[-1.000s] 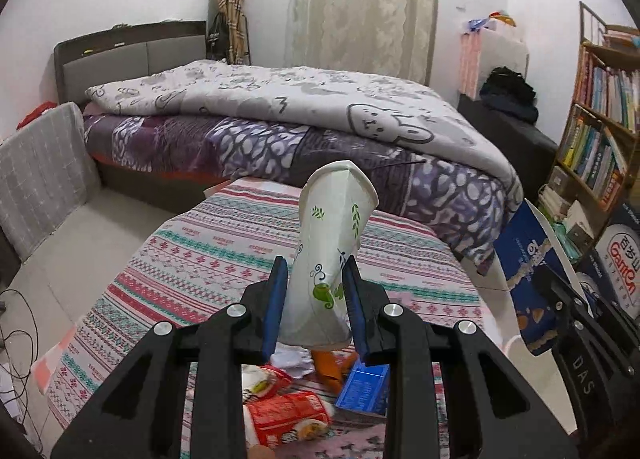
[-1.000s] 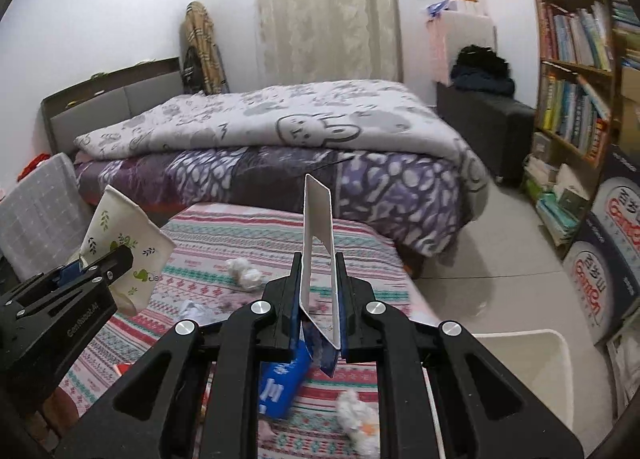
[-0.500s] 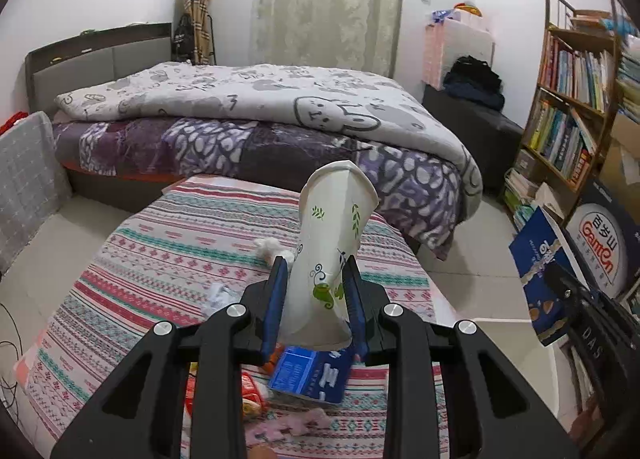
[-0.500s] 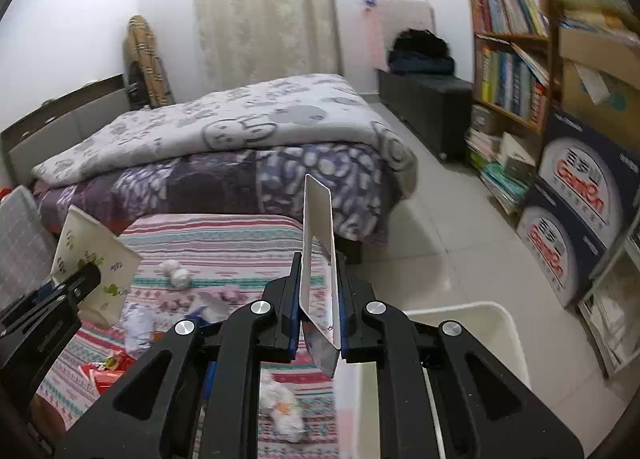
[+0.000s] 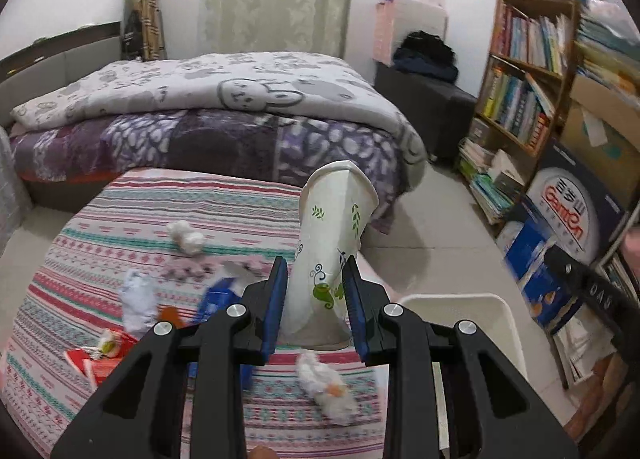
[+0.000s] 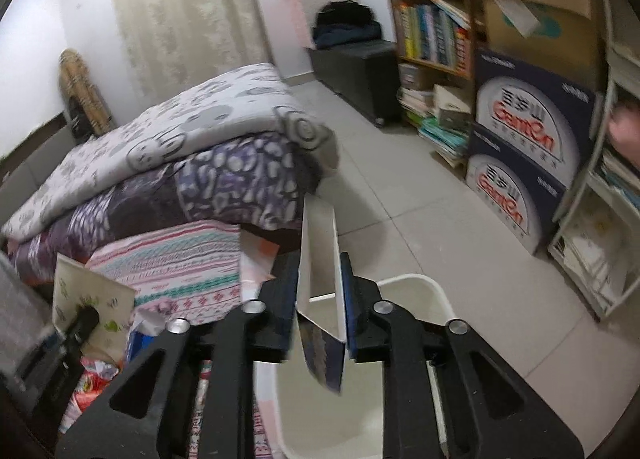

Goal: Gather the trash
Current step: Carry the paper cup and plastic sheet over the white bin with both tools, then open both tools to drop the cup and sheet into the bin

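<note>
Our left jaws are pinching a squashed paper cup [image 5: 334,255], and our right jaws are pinching a flat card box [image 6: 320,283]. The left gripper [image 5: 316,299] squeezes the cup low down near its base, so the open top points up and away from us. We hold it there because the base is stiffer and does not slip out. The cup is up in the air over the table with the stripy cloth [image 5: 200,211], not resting on it.

The right gripper [image 6: 320,295] holds the box by its thin sides, so it stands up tall between the pads. It hangs right over the white bin [image 6: 420,291], which sits on the floor just beside the table. We think we hold it there so it can fall straight in when we let go.

More trash lies on the cloth: a white paper ball [image 5: 186,237], another crumpled tissue [image 5: 324,379] close to us, a blue packet [image 5: 218,295] and a red wrapper [image 5: 96,351]. We think the job is only partly done, because these bits need picking up after the cup and box go in.
</note>
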{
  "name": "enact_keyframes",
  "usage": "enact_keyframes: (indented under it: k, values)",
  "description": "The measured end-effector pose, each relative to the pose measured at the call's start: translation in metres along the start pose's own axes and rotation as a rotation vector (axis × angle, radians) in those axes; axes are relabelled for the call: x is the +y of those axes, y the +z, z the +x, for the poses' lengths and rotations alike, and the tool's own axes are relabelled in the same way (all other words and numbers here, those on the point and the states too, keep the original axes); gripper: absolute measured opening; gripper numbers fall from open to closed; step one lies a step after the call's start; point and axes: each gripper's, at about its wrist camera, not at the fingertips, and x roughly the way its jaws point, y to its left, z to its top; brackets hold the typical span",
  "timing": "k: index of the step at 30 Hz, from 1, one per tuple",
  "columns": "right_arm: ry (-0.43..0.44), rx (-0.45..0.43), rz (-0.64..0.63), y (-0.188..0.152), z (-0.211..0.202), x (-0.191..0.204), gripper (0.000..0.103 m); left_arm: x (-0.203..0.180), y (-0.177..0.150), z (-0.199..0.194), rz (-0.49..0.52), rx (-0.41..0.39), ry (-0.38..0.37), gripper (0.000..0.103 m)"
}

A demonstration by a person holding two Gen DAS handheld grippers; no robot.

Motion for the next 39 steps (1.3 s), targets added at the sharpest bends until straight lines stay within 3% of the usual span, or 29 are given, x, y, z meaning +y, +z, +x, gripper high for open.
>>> enact_keyframes:
  k: [2, 11, 21, 22, 24, 25, 31, 39]
  values:
    - [-0.027, -0.022, 0.042, 0.003, -0.004, -0.015, 0.056, -0.013, -0.003, 0.004, 0.014, 0.012, -0.017, 0.029]
    - [-0.102, -0.102, 0.178, 0.020, -0.022, -0.068, 0.087, -0.064, -0.016, 0.022, 0.057, 0.078, -0.103, 0.029]
    - [-0.092, -0.103, 0.300, 0.030, -0.028, -0.103, 0.094, -0.115, -0.029, 0.028, 0.107, 0.123, -0.209, 0.030]
    - [-0.088, -0.102, 0.309, 0.031, -0.028, -0.104, 0.094, -0.117, -0.029, 0.028, 0.101, 0.130, -0.224, 0.033]
    - [-0.089, -0.108, 0.310, 0.032, -0.029, -0.103, 0.095, -0.118, -0.030, 0.026, 0.089, 0.137, -0.248, 0.054]
    - [-0.090, -0.112, 0.305, 0.033, -0.030, -0.102, 0.095, -0.117, -0.030, 0.024, 0.083, 0.131, -0.251, 0.056]
    - [-0.091, -0.119, 0.267, 0.031, -0.031, -0.088, 0.096, -0.105, -0.021, 0.014, 0.078, 0.090, -0.206, 0.059]
    - [-0.064, -0.101, 0.181, 0.024, -0.027, -0.050, 0.096, -0.066, -0.016, -0.002, 0.061, 0.025, -0.044, 0.066]
